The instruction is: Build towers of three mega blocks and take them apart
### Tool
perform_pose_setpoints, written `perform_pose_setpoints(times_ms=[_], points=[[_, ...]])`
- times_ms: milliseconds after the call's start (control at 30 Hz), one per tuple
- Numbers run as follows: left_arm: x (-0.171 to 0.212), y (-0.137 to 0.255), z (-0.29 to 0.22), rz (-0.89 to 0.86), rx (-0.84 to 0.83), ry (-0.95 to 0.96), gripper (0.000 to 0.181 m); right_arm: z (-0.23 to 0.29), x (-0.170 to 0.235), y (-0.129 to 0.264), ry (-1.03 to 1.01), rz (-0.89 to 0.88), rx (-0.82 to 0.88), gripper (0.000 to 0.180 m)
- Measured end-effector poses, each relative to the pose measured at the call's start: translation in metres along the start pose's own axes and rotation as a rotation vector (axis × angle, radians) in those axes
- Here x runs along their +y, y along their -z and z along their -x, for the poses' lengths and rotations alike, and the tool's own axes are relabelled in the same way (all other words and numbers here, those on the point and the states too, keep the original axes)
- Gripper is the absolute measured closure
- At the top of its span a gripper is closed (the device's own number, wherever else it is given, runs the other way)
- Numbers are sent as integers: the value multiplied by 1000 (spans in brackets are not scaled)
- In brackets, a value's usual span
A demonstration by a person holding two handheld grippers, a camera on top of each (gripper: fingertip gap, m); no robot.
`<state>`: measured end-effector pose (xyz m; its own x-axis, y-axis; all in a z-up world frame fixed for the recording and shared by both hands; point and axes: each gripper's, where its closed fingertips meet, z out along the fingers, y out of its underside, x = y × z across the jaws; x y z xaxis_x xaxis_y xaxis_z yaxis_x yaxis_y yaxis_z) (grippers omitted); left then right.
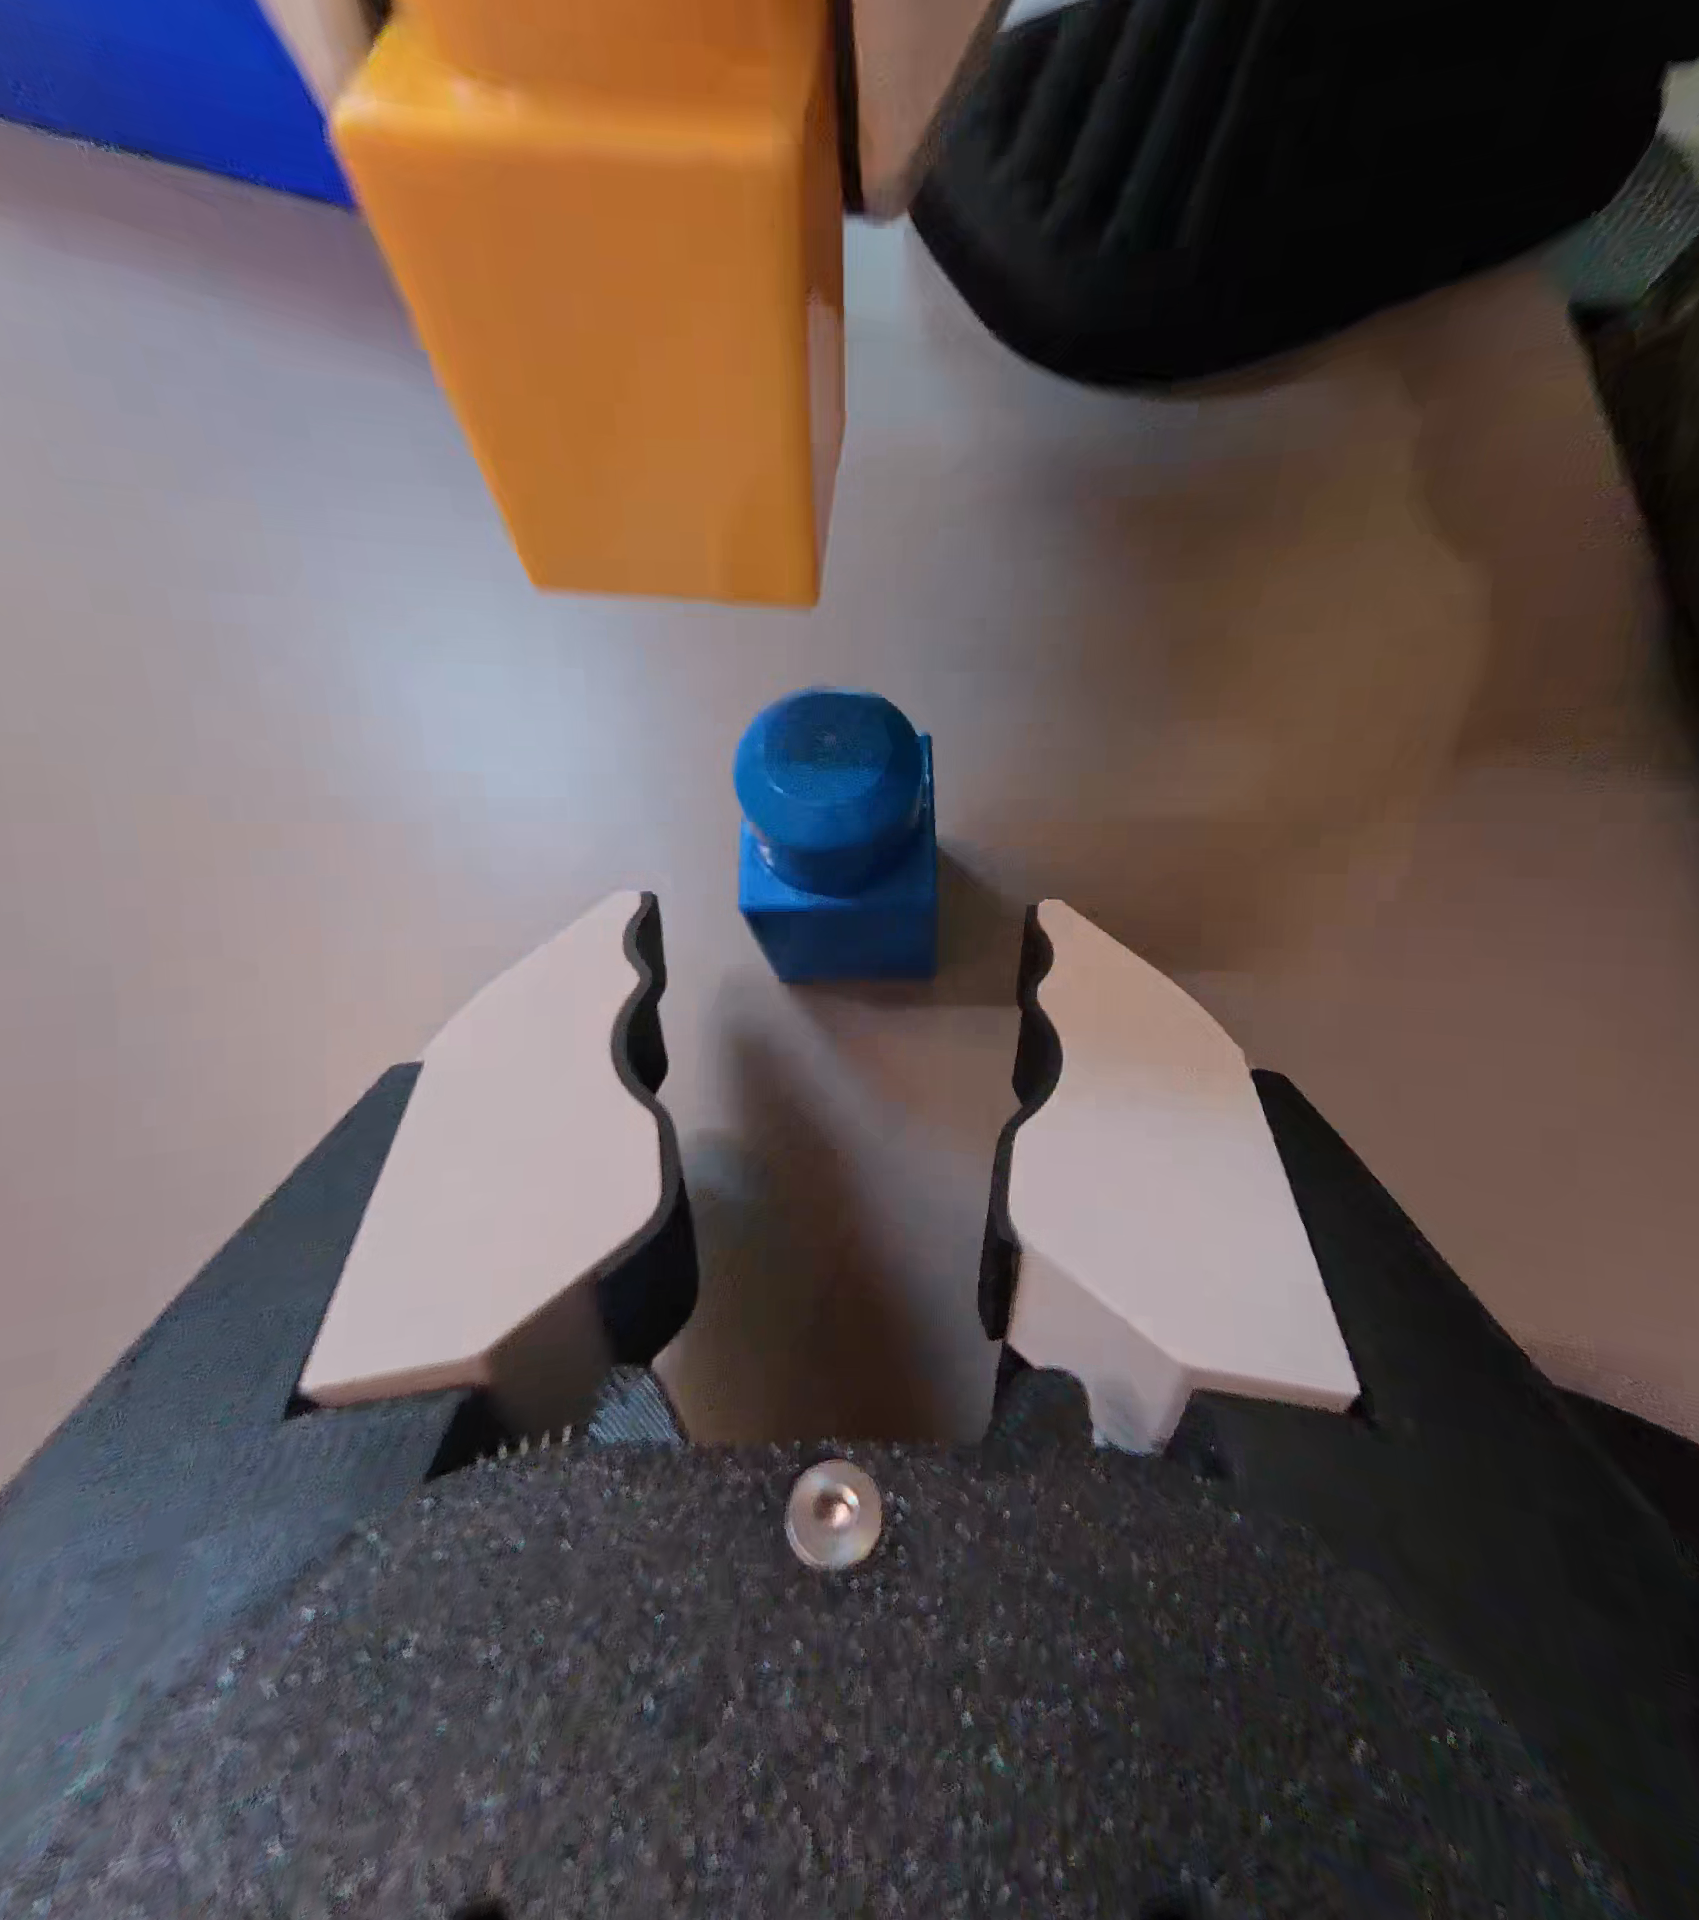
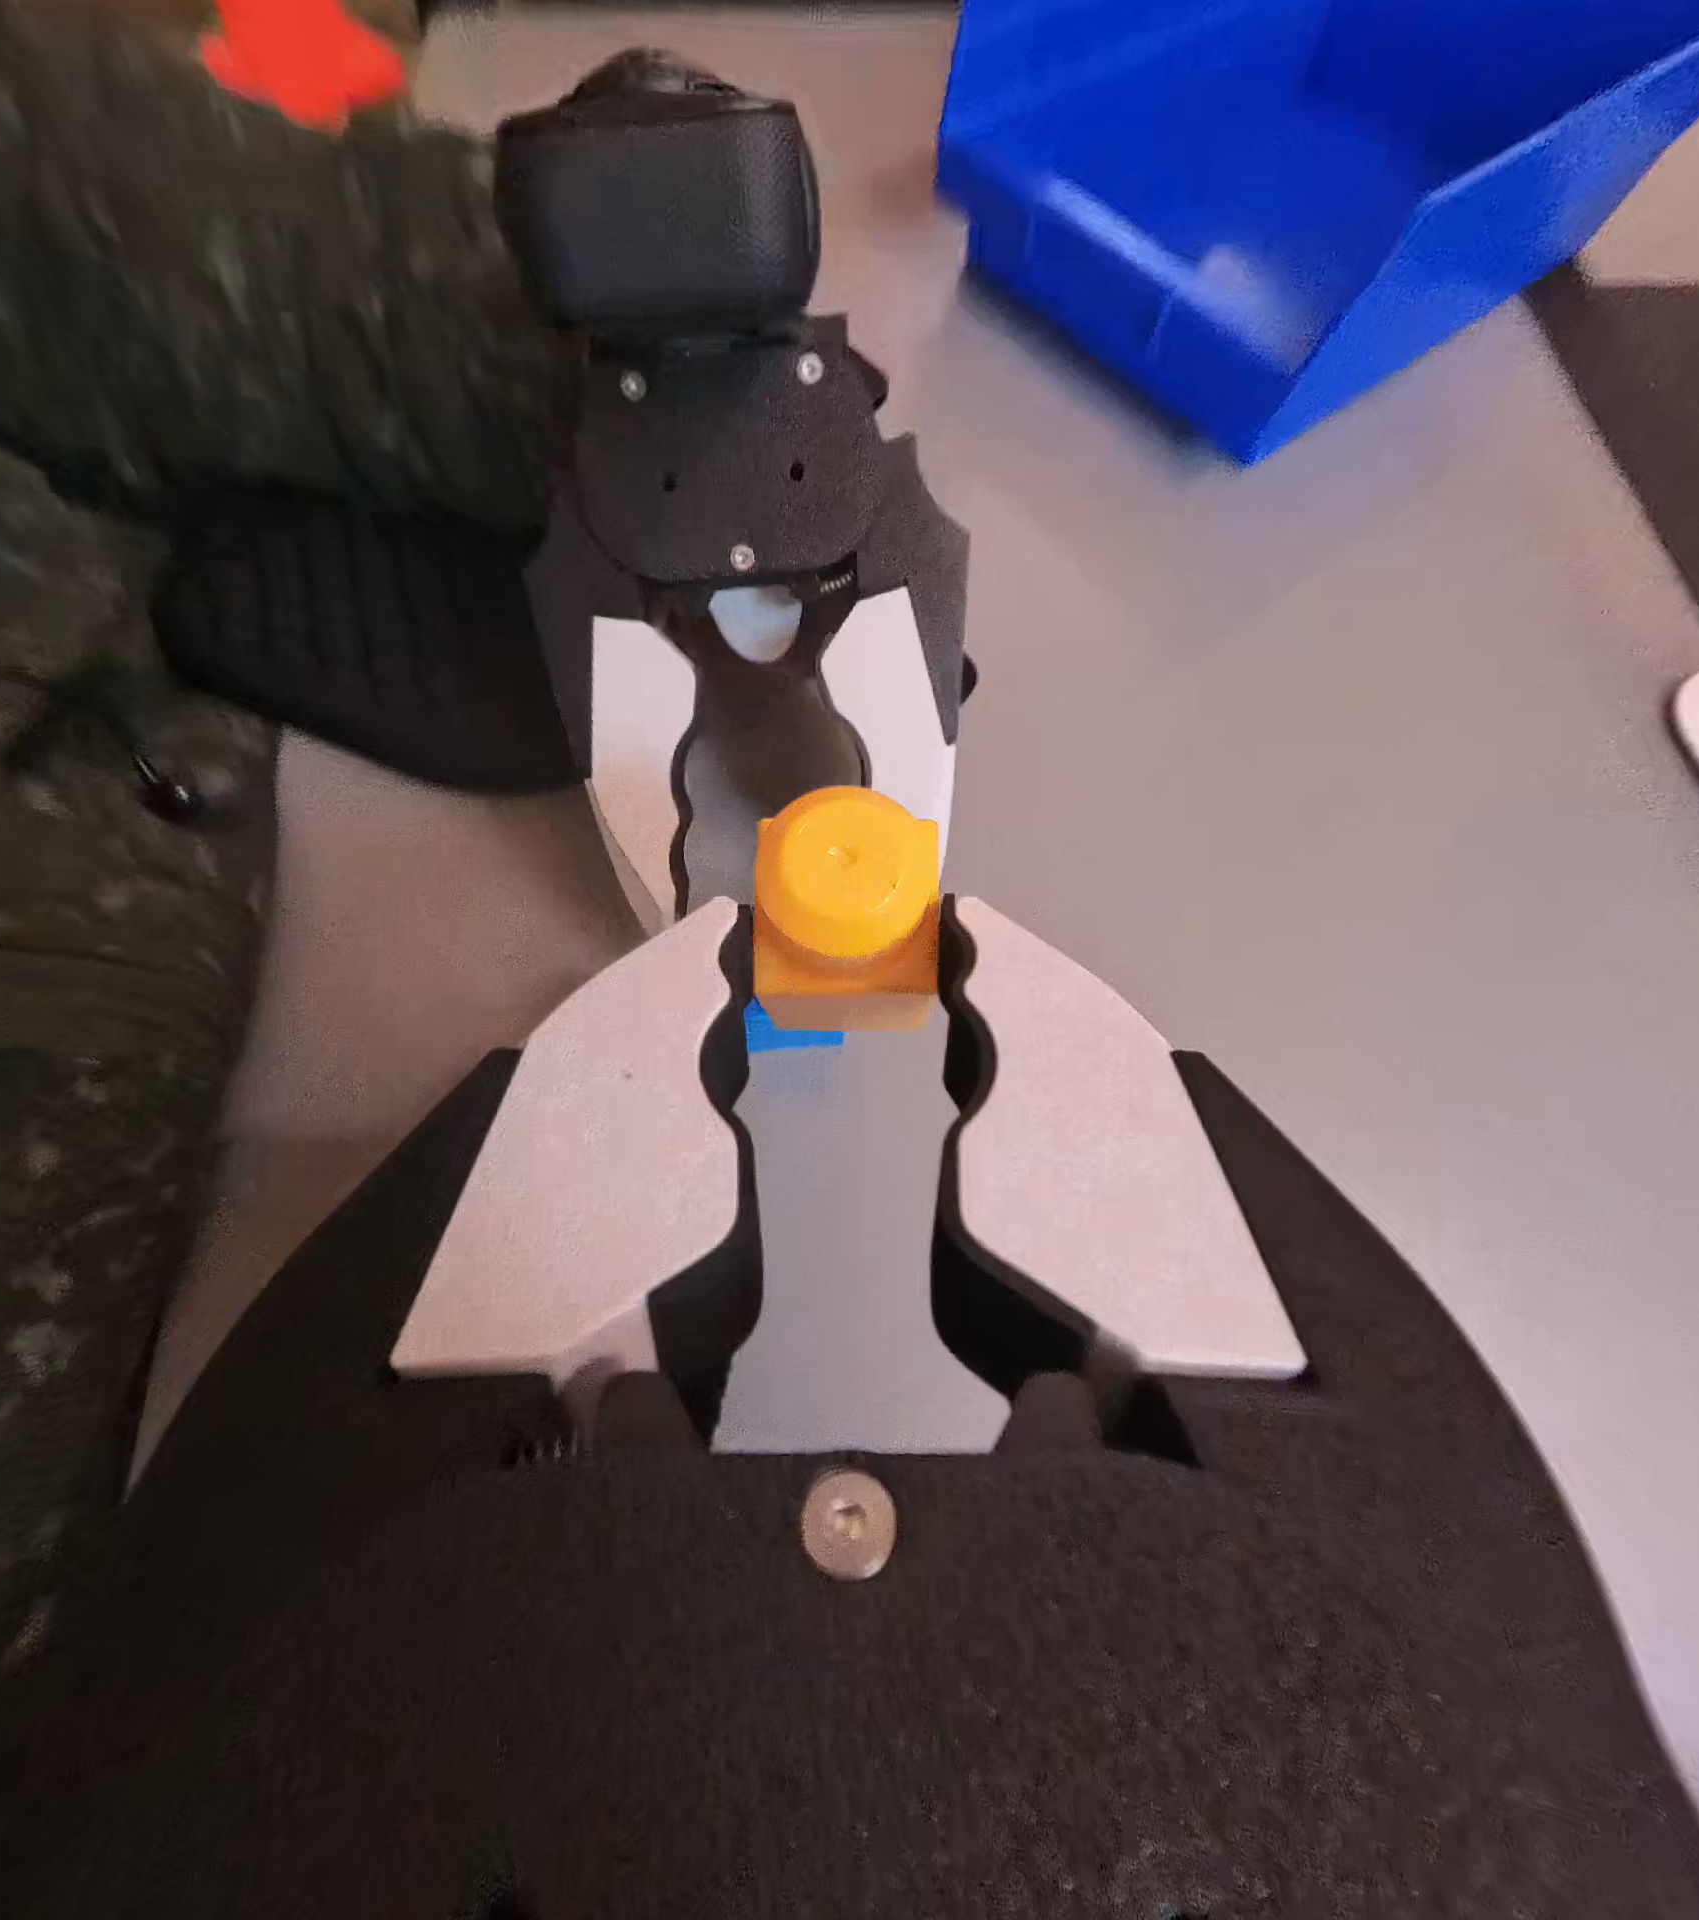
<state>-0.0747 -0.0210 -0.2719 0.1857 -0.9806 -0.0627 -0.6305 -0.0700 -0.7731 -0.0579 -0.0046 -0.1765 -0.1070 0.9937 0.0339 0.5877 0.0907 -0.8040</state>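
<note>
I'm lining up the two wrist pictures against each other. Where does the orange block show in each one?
Left wrist view: orange block fills the upper middle, hanging above the small blue block.
Right wrist view: centre, clamped at the fingertips of the right hand-held gripper.
Shared landmark: the blue bin, top left in the left view, top right in the right.

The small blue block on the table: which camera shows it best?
The left wrist view: the blue block stands whole, stud up, just ahead of the open left tongs. The right wrist view shows only a blue sliver beneath the orange block.
</note>
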Motion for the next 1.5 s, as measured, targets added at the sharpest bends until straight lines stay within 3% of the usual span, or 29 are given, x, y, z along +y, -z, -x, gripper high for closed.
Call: perform_pose_setpoints(times_ms=[100, 133, 467, 933, 1500], points=[[7, -13, -1, 48, -20, -9, 129, 6, 7, -16, 18, 101, -52, 145], [7, -12, 2, 47, -39, -21, 144, 8, 8, -20, 17, 118, -75, 145], [7, -13, 2, 62, -24, -26, 144, 16, 25, -38, 17, 205, -105, 145], [8, -14, 1, 107, -12, 0, 145, 18, 35, -41, 43, 482, -119, 145], [8, -14, 0, 101, -33, 15, 144, 18, 34, -42, 0, 427, -50, 145]])
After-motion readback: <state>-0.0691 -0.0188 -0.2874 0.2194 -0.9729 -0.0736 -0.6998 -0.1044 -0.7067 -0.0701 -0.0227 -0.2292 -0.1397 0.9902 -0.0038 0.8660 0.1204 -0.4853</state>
